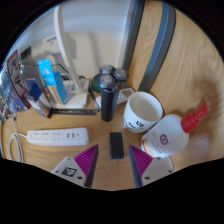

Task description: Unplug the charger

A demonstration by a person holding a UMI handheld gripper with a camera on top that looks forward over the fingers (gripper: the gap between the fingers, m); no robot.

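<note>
A white power strip (58, 135) lies on the wooden table (190, 90), left of my fingers, with a white cable running off its left end. A small black block, likely the charger (116, 144), lies flat on the table just ahead of my gripper (113, 166), in line with the gap between the fingers. The pink pads (88, 160) stand wide apart with nothing between them. I cannot tell whether the black block is plugged into anything.
A white mug (142, 110) and a white bottle with a red nozzle (170, 135) stand right of the block. A dark tumbler (108, 95) stands beyond it. A blue box (48, 78) and clutter sit at the far left. A chair back rises beyond the table.
</note>
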